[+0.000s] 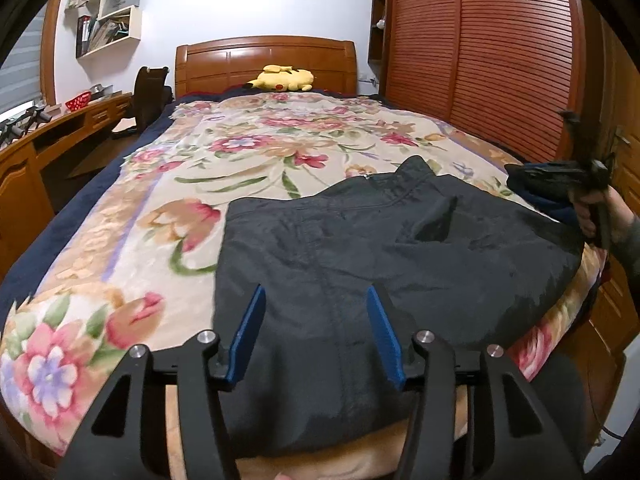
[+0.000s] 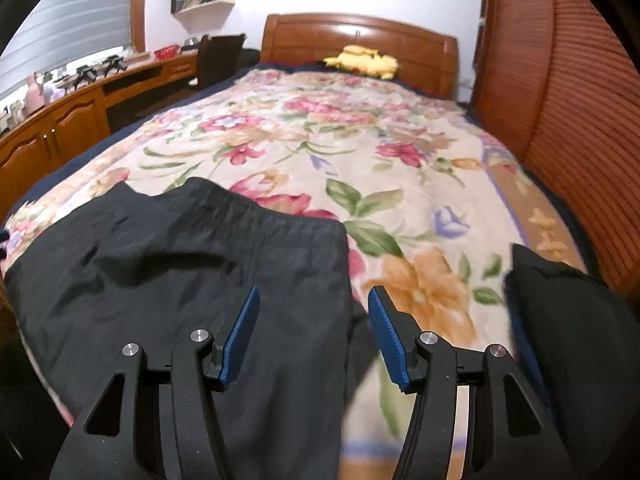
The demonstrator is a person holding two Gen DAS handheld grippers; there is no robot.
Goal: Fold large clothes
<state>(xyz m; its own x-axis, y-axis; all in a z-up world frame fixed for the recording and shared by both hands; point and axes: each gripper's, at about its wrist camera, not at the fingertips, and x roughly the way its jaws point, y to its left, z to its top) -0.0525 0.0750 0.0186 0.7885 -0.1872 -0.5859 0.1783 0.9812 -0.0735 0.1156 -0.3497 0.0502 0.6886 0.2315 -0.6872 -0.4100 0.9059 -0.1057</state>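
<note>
Black trousers (image 1: 360, 248) lie spread on the near end of the bed, waistband toward the headboard; they also show in the right wrist view (image 2: 180, 272). My left gripper (image 1: 316, 304) is open and empty, hovering above the trousers near the bed's foot. My right gripper (image 2: 314, 308) is open and empty above the trousers' right edge. The right gripper also shows at the far right of the left wrist view (image 1: 560, 176), held in a hand.
A floral blanket (image 1: 248, 152) covers the bed. A yellow plush toy (image 1: 282, 78) lies at the wooden headboard. Another dark folded garment (image 2: 560, 320) lies at the bed's right edge. A wooden wardrobe (image 1: 480, 48) stands right, a desk (image 1: 52, 128) and chair left.
</note>
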